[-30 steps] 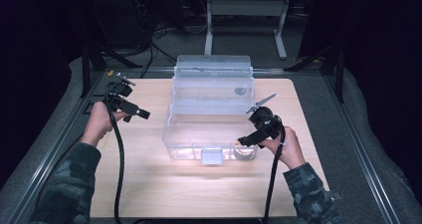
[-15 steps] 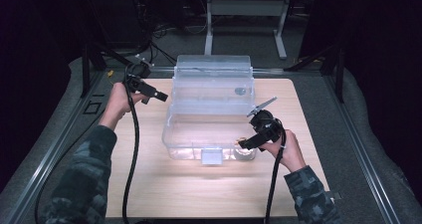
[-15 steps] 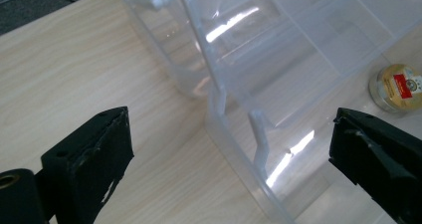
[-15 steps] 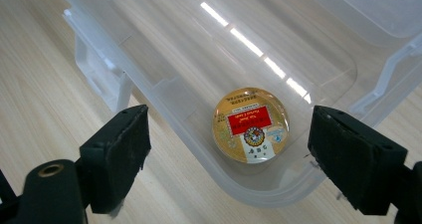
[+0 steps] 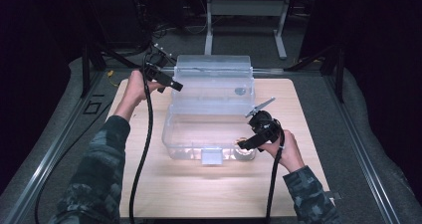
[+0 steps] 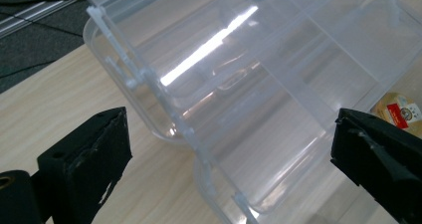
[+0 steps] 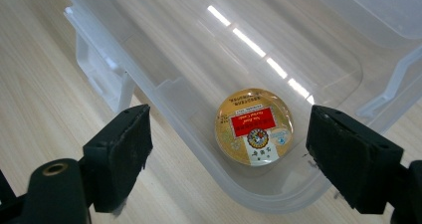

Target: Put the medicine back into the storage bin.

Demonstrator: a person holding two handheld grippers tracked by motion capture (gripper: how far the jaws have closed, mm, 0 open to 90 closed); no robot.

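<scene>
- Box [image 5: 209, 119] sitting open on surface [image 5: 149, 184], tin [image 7: 254, 126] lying inside.
- Left tongs [image 6: 224, 154] gaping at box's hinge edge.
- Right tongs [image 7: 226, 157] hanging open above tin.

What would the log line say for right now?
left gripper: open, by box lid | right gripper: open, over round tin in clear box

Clear bin [image 5: 209, 129] on table [image 5: 164, 184] — left gripper [image 5: 175, 86] at lid, right gripper [image 5: 242, 144] at front corner
</scene>
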